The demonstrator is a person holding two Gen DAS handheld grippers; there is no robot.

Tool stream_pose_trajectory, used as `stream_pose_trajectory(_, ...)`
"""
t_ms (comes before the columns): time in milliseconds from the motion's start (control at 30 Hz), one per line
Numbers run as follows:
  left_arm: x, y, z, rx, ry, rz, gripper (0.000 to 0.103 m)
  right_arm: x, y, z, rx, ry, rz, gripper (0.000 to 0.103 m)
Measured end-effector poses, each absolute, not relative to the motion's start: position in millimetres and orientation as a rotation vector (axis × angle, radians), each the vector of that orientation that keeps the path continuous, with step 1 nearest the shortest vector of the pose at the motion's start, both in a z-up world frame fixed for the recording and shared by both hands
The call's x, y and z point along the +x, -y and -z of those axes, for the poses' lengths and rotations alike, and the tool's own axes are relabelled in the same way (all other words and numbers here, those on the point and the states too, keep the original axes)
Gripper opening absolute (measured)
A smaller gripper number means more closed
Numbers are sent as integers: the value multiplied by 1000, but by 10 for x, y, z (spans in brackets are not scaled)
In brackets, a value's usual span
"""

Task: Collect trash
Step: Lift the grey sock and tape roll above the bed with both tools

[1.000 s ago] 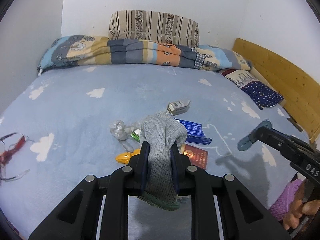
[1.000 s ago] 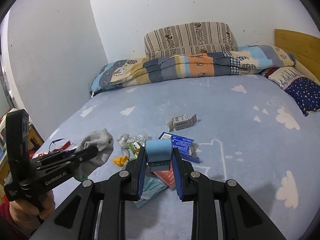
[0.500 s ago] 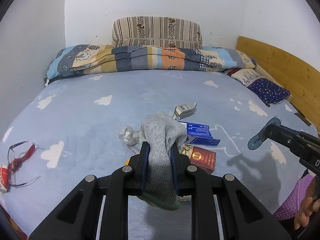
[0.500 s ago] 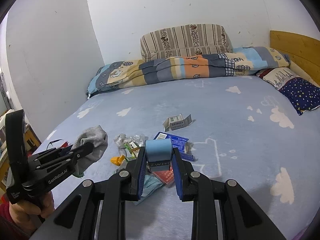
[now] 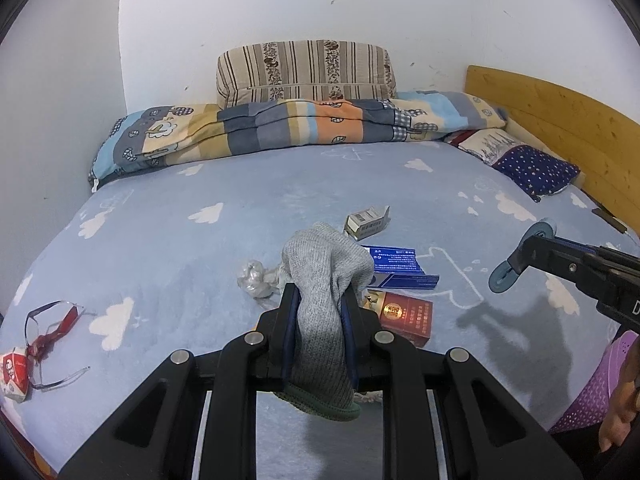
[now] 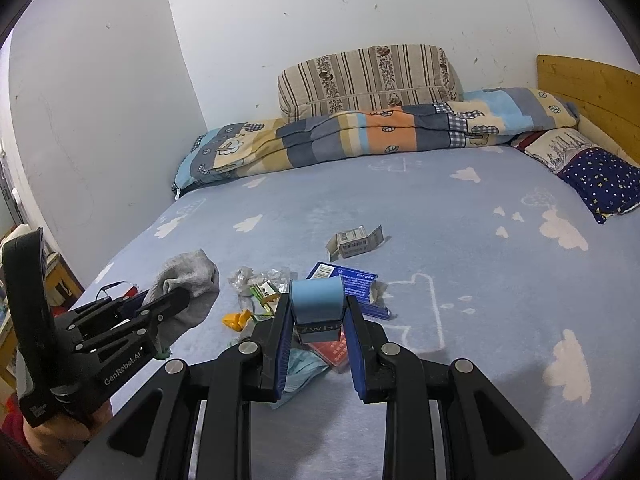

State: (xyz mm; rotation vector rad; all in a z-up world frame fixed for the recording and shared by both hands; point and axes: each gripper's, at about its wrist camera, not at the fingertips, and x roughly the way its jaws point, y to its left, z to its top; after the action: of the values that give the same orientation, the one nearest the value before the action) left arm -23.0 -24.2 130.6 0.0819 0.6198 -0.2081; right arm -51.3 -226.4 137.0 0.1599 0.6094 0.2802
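Note:
My left gripper [image 5: 319, 312] is shut on a grey sock [image 5: 324, 276] and holds it above the bed; both show at the left of the right wrist view, the gripper [image 6: 176, 300] and the sock [image 6: 188, 276]. My right gripper [image 6: 317, 312] is shut on a light blue roll [image 6: 317, 300]; it shows at the right of the left wrist view [image 5: 508, 276]. Below lie a red cigarette pack [image 5: 406, 318], a blue carton [image 5: 394, 266], a small grey box [image 5: 366, 222], crumpled clear wrappers [image 5: 254, 280], a yellow scrap [image 6: 237, 319] and a blue face mask [image 6: 302, 372].
The bed [image 5: 200, 248] has a blue cloud-print sheet. A folded quilt [image 5: 280, 128] and striped pillow [image 5: 306, 70] lie at the far wall. A starred pillow [image 5: 534, 168] and wooden headboard [image 5: 560, 120] are right. Glasses [image 5: 48, 328] and a red-white packet [image 5: 14, 372] lie left.
Both grippers have drawn back and up from the trash pile, each keeping its hold. The items on the bed have not moved.

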Motion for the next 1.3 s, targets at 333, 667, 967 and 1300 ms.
stream_pose_trajectory(333, -242, 263, -1313, 83, -618, 210, 19, -517, 2242, -1355, 161, -605, -281, 26)
stream_pose_trajectory(667, -252, 295, -1313, 92, -618, 219, 19, -480, 2211, -1338, 178, -617, -290, 26)
stream_pose_trajectory(967, -228, 332, -1331, 97, -621, 244, 19, -493, 2227, -1356, 199, -610, -287, 26)
stream_pose_trajectory(1300, -252, 452, -1302, 122, -619, 274, 19, -530, 2287, -1376, 237, -603, -283, 26)
